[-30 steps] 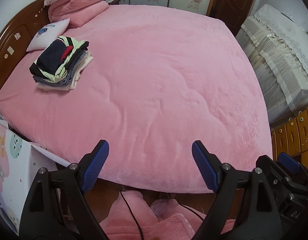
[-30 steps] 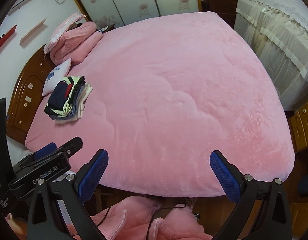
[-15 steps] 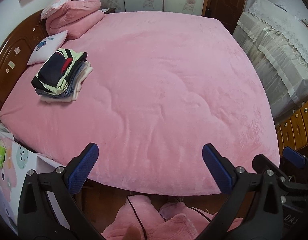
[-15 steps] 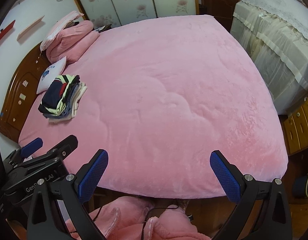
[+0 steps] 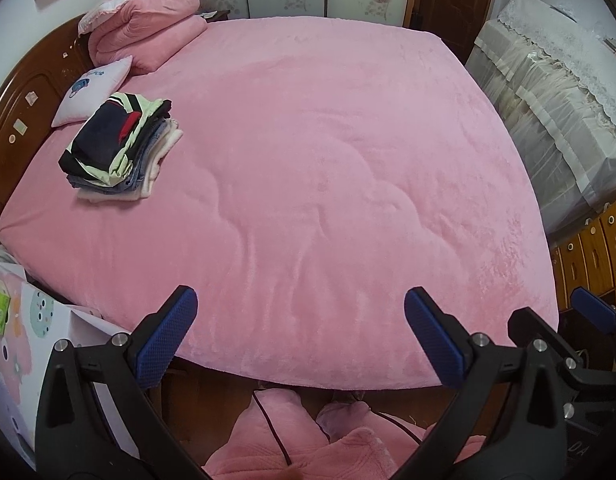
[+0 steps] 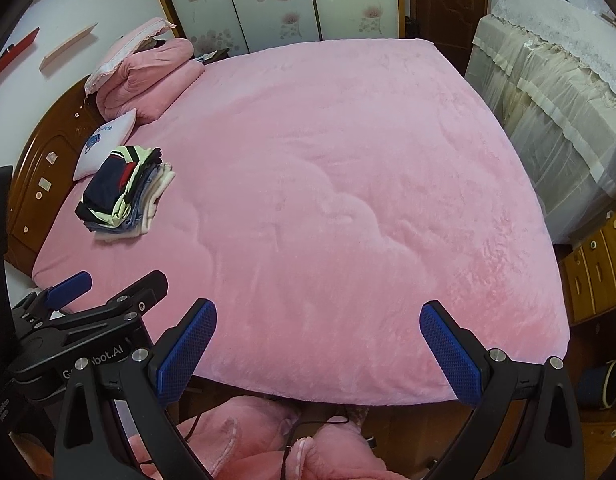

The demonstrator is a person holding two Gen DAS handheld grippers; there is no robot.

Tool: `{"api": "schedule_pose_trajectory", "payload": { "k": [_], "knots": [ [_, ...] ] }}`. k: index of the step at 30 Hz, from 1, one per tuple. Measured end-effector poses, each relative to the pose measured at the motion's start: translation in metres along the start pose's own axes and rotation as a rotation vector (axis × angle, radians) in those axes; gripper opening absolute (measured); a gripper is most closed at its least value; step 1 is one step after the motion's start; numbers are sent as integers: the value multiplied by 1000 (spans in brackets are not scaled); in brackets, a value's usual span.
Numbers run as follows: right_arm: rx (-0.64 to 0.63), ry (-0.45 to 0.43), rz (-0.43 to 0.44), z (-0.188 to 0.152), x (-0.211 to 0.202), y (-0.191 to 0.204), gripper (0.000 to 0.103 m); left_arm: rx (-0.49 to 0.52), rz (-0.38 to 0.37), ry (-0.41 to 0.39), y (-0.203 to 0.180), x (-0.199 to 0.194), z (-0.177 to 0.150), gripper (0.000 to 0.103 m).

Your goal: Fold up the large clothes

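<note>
1. Both claws hang over the near edge of the bed [image 5: 308, 160], pitched steeply down. Left claw [image 5: 295, 336]: jaws spread as wide as they go, nothing between the pads. Right claw [image 6: 316, 344]: jaws equally wide, also empty.
2. Task's thing: I see no unfolded large garment on the pink cover. The only clothes on the bed are a folded stack [image 5: 119, 152] at the far left, near the small pillow [image 5: 93, 92] and headboard [image 6: 39, 176]. Pink fleece [image 6: 243, 440] bunches at the bottom of both views; I cannot tell whether it is a garment to fold or the operator's own clothing.
3. Judgement: the step in hand is fetching the next garment, not folding yet.
4. To do it well: I would keep both claws wide until the cloth sits between the pads, pinch at two separate points along one edge, then spread it flat mid-bed, well apart from the stack.
5. Risk: the cable [image 5: 275, 432] trailing over the fleece could snag.
</note>
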State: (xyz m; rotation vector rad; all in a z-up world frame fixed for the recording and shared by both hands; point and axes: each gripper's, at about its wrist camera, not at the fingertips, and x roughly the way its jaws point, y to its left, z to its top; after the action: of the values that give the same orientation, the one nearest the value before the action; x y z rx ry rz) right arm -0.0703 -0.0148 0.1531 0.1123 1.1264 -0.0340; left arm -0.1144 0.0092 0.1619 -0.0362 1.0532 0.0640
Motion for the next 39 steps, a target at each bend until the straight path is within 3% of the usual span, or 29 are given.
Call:
{"api": "schedule_pose_trajectory", "payload": {
  "k": [39],
  "knots": [
    [-7, 15, 0, -2, -8, -3, 103, -5, 20, -24, 5, -8, -7, 102]
  ]
}}
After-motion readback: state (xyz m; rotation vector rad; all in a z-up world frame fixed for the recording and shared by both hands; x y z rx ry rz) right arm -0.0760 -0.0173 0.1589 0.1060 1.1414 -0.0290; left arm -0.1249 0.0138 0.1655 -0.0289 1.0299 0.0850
